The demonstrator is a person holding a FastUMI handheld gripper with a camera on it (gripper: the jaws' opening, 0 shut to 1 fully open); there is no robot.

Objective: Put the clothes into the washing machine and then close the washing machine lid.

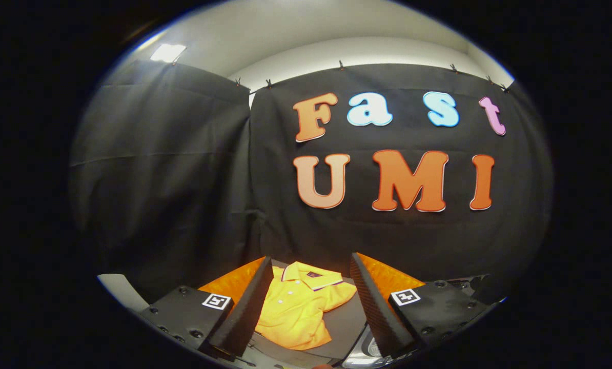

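A: Where is our hand-held gripper [306,307]?

B: We hold it spread wide and empty above the dark surface [344,320]. The shirt [296,310] lies flat just ahead, between the fingers.

A: How does the shirt look?

B: Yellow, short-sleeved, collared, with buttons. We judge it light, soft and floppy; pinching a bunched fold near the middle should work best.

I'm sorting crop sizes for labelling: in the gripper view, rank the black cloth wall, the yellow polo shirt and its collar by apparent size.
1. Black cloth wall
2. Yellow polo shirt, lying between the open gripper's fingers
3. Collar
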